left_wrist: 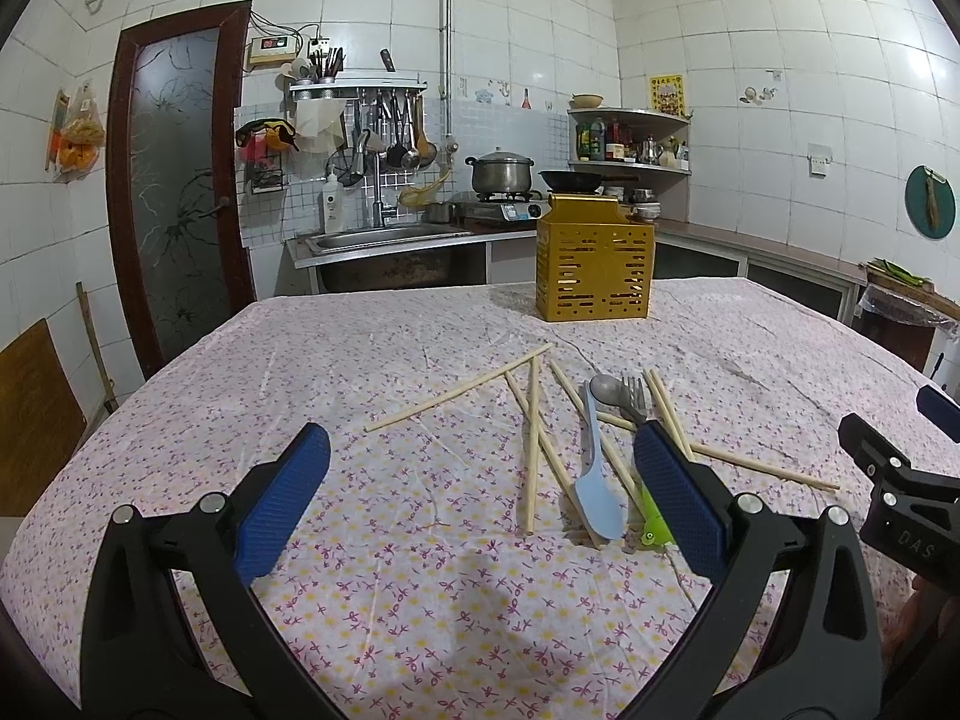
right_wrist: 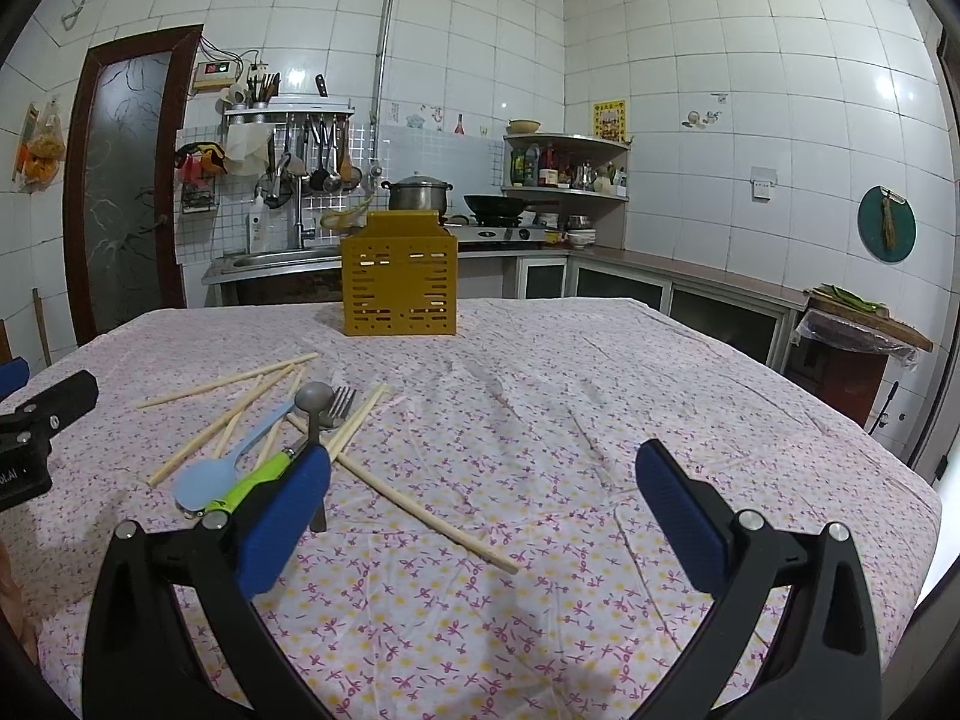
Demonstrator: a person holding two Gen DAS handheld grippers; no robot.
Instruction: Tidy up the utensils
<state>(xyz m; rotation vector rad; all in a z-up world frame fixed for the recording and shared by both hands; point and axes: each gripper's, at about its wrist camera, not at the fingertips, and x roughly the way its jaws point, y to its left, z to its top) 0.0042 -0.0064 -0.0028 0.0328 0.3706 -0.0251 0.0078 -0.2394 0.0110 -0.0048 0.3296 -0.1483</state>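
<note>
Scattered pale wooden chopsticks (left_wrist: 531, 450), a light-blue plastic spoon (left_wrist: 594, 480) and a metal fork (left_wrist: 637, 399) lie mid-table before the perforated yellow utensil caddy (left_wrist: 594, 258) — handles toward both wide-spread, empty tools, left gripper (left_wrist: 480, 498) nearer than right gripper (right_wrist: 483, 504).

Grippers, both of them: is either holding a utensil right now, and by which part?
Nothing is held. The left gripper and right gripper are both open above the tablecloth; the chopsticks and blue spoon lie loose.

Yellow slotted holder (left_wrist: 593, 267); pale-blue spoon (left_wrist: 596, 495); pink-flowered tablecloth (left_wrist: 390, 540); blue pads (left_wrist: 282, 498).
</note>
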